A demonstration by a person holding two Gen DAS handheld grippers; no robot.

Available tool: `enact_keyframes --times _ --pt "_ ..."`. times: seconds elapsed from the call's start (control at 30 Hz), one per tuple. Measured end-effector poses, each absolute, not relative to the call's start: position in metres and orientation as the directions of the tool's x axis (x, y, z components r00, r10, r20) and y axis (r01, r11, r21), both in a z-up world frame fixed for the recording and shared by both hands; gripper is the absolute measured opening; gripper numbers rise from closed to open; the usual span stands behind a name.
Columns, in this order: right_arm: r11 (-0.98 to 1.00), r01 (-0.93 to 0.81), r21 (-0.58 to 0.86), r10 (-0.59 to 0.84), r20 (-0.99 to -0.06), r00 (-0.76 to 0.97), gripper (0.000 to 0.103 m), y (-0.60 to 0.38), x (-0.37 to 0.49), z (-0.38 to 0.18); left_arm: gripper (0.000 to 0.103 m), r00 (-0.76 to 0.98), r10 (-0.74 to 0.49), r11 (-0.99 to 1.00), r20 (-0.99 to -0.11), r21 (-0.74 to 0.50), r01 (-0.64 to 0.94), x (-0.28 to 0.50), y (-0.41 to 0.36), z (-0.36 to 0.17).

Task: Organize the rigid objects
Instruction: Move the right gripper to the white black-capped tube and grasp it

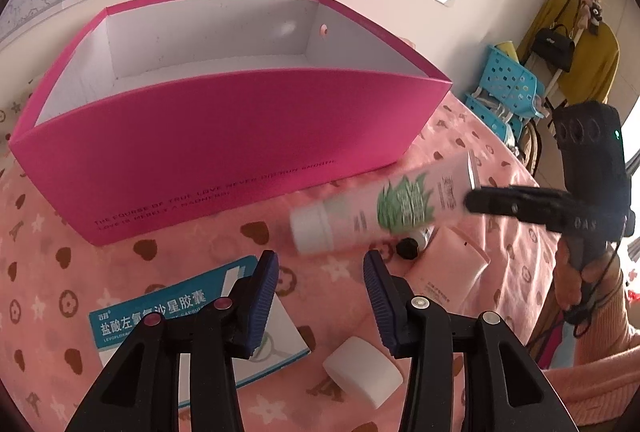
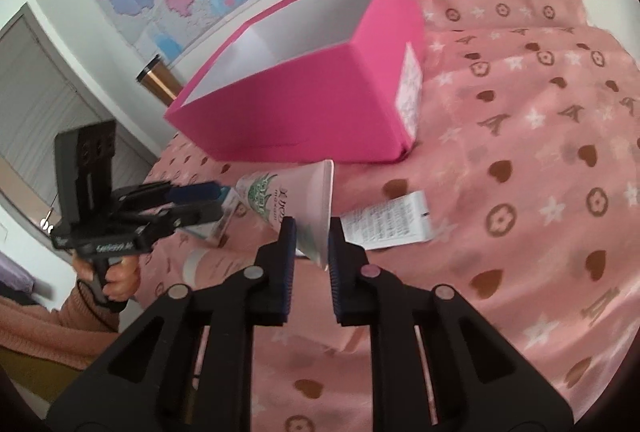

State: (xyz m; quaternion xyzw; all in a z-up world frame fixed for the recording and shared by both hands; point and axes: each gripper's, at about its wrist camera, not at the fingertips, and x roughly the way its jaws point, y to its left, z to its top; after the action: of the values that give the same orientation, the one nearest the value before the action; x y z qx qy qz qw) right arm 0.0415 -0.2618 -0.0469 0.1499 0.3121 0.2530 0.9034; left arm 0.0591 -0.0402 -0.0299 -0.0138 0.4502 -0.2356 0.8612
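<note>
My right gripper [image 2: 312, 234] is shut on the flat crimped end of a pale tube with a green aloe print [image 2: 296, 203]. In the left wrist view the tube [image 1: 384, 209] lies slanted and blurred in front of the pink box [image 1: 224, 147], its white cap toward the left, with the right gripper [image 1: 472, 197] at its far end. My left gripper [image 1: 322, 266] hangs open just below the tube's cap, nothing between its blue pads [image 1: 262, 296]. Under it lie a blue-and-white medicine box [image 1: 176, 312] and a white block [image 1: 362, 372]. The open pink box [image 2: 300, 111] holds nothing that I can see.
A pink tube [image 1: 452, 272] and a small black-capped bottle [image 1: 408, 246] lie right of my left gripper. A white printed sachet [image 2: 388, 224] rests on the pink patterned cloth [image 2: 540, 171]. A metal tumbler [image 2: 158, 79] stands behind the box. Blue baskets [image 1: 508, 87] sit beyond the table's right edge.
</note>
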Motion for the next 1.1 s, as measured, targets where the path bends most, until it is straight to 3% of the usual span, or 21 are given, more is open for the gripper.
enact_keyframes --times 0.47,0.6,0.77,1.0,1.1 --pt "0.874 -0.216 0.434 0.439 -0.518 0.734 0.021 -0.288 0.073 -0.052 0.045 0.445 -0.465 0.852 -0.766 -0.251 0.459 0.061 -0.076 -0.026" --pt "0.868 -0.167 0.467 0.423 -0.520 0.742 0.038 -0.304 0.070 -0.061 0.045 0.415 -0.480 0.835 -0.773 -0.259 0.485 0.060 -0.091 -0.029" --pt "0.883 -0.177 0.434 0.418 -0.559 0.716 0.038 -0.303 0.061 -0.070 0.045 0.367 -0.505 0.812 -0.781 -0.286 0.508 0.060 -0.104 -0.035" --pt "0.891 -0.231 0.391 0.431 -0.571 0.699 0.041 -0.283 0.060 -0.073 0.033 0.325 -0.504 0.811 -0.800 -0.310 0.496 0.062 -0.113 -0.042" --pt "0.893 -0.248 0.375 0.434 -0.573 0.695 0.043 -0.273 0.056 -0.073 0.032 0.337 -0.496 0.820 -0.801 -0.303 0.486 0.061 -0.111 -0.041"
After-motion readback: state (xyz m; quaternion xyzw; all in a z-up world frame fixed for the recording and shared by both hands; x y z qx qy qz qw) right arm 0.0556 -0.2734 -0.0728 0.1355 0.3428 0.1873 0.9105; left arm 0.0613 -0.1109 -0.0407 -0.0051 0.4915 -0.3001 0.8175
